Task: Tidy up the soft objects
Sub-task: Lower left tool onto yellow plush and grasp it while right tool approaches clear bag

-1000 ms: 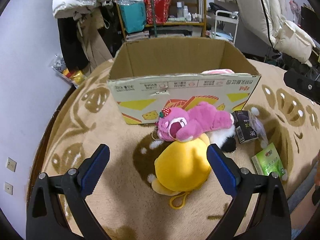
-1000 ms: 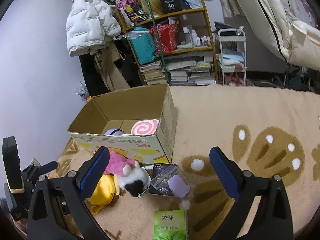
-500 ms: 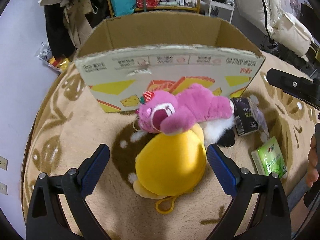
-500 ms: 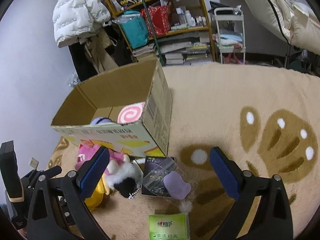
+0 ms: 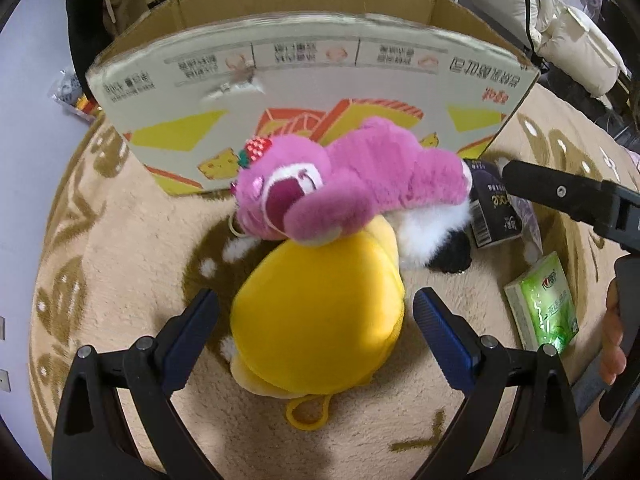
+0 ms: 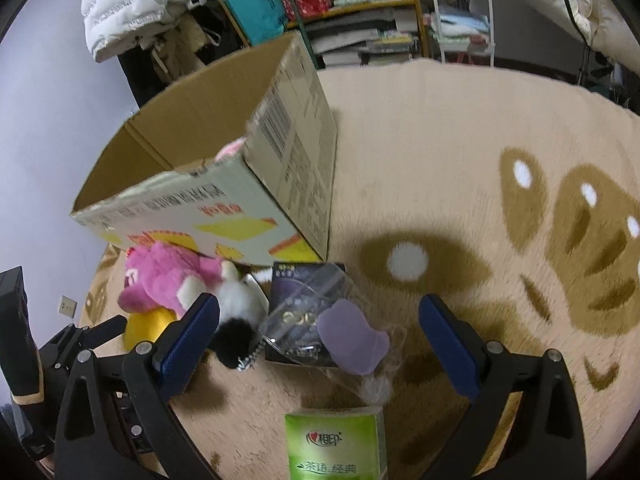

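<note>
Half the yellow plush point(image 5: 316, 320) hides beneath pink plush point(image 5: 352, 184).

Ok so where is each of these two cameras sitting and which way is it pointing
Left wrist: sits on the left gripper, looking down along its open fingers at the yellow plush, pink plush and cardboard box; the right gripper's body and a bit of hand show at the right edge.
Right wrist: sits on the right gripper, looking over the rug at the dark packet and tissue pack; the left gripper shows at the lower left.
Shared: box, both plush toys, packet, tissue pack.
</note>
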`<state>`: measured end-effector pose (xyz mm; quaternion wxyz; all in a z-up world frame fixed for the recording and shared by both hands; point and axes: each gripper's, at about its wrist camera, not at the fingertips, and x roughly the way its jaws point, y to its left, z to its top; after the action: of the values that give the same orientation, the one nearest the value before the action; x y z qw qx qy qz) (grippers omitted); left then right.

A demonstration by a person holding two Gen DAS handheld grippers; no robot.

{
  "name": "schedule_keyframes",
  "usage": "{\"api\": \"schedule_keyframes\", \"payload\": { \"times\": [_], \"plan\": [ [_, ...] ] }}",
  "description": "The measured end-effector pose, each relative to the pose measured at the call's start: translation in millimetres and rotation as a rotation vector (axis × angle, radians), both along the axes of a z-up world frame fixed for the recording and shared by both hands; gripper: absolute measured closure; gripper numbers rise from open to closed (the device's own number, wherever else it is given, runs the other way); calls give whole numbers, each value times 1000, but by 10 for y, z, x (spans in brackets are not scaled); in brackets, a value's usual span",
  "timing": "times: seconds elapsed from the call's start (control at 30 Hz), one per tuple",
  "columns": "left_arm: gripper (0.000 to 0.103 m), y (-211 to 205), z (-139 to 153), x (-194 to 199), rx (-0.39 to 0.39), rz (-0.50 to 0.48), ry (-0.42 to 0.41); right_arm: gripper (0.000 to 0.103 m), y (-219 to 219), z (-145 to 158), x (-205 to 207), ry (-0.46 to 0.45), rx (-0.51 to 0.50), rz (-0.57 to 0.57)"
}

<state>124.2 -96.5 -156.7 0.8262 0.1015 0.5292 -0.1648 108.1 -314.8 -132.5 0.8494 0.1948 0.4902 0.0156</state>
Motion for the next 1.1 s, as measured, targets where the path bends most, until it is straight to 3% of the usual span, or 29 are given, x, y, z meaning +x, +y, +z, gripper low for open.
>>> {"api": "schedule_keyframes", "payload": {
  "times": [0.27, 0.53, 0.73, 0.87, 1.1],
  "plan": [
    [6, -14, -193, 58, 26, 12, 59, 0, -7, -203, 52, 70, 11, 7],
    [7, 35, -237, 110, 27, 38, 47, 0, 31, -305, 97, 99, 12, 17],
    [17, 100, -250, 98, 16, 37, 36, 0, 33, -337, 73, 95, 23, 13],
    [24, 137, -223, 53, 23, 38, 30, 11, -42, -330, -1, 96, 45, -4],
    [24, 194, -173, 22, 22, 51, 33, 15, -81, -314, -45, 94, 42, -5]
  ]
}}
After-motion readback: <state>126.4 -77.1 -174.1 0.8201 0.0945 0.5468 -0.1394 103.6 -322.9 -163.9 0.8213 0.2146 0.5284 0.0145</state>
